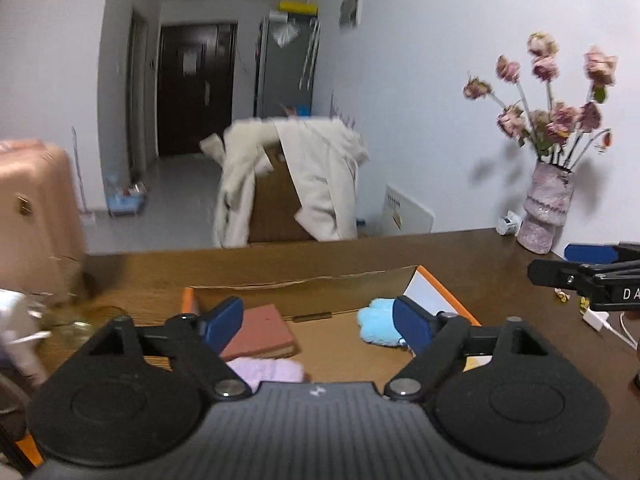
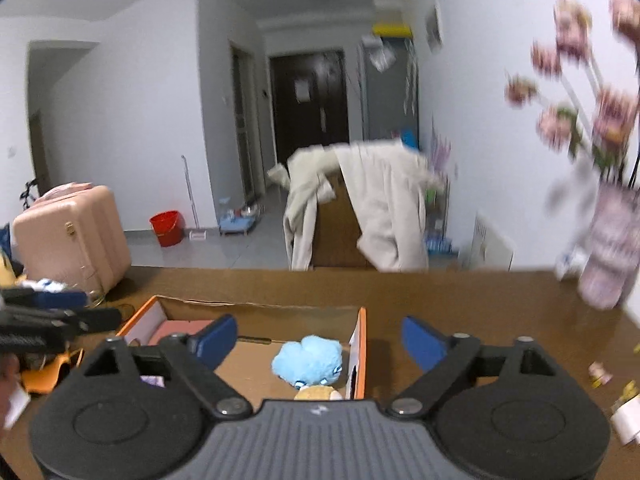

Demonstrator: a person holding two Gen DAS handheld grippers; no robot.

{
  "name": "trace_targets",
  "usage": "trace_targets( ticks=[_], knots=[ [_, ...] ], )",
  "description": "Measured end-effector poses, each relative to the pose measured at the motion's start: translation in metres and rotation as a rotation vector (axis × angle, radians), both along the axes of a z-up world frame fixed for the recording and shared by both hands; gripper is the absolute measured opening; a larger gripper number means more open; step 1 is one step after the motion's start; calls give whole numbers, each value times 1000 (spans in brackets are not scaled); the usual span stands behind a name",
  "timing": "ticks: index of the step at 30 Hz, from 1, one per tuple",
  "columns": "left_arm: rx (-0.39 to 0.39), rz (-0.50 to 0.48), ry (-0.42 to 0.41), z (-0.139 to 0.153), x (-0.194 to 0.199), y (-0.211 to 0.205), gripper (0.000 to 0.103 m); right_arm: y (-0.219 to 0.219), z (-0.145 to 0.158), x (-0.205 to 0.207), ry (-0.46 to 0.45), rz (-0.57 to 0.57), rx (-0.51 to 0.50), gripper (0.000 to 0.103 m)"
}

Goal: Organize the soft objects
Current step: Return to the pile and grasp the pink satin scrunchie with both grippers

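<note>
Both grippers [image 1: 318, 322] [image 2: 320, 342] gape empty above seemingly cardboard box [image 1: 320, 284].

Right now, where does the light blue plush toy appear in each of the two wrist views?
Left wrist view: the light blue plush toy lies right of centre, inside the cardboard box, partly behind the left gripper's right finger.
Right wrist view: the toy lies at lower centre, near the box's orange right wall.
Shared landmark: the beige coat draped behind the table.
</note>
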State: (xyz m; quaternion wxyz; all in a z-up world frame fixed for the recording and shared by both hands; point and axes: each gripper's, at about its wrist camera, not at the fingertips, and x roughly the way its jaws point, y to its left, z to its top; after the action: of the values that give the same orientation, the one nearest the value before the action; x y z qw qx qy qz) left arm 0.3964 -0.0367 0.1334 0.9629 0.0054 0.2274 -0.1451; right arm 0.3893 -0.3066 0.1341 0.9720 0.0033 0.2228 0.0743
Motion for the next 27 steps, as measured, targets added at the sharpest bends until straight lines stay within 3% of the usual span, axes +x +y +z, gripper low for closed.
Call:
trace_targets(
  ticks=[3,6,11,21,27],
  knots=[
    [12,37,-77,7,-47,10,96,8,5,-39,-72,24,-32,102],
    [19,70,-142,7,-95,16,103,16,7,-77,-128,24,-62,103],
    [62,92,-194,-9,-168,16,103,23,-5,-140,-187,30,-59,103],
    [-67,114,-110,-60,-270,23,103,38,-62,-254,-166,58,-2,103],
    [-23,71,-62,-82,-282,5,103,36,-90,-278,-80,67,66,103]
  ],
)
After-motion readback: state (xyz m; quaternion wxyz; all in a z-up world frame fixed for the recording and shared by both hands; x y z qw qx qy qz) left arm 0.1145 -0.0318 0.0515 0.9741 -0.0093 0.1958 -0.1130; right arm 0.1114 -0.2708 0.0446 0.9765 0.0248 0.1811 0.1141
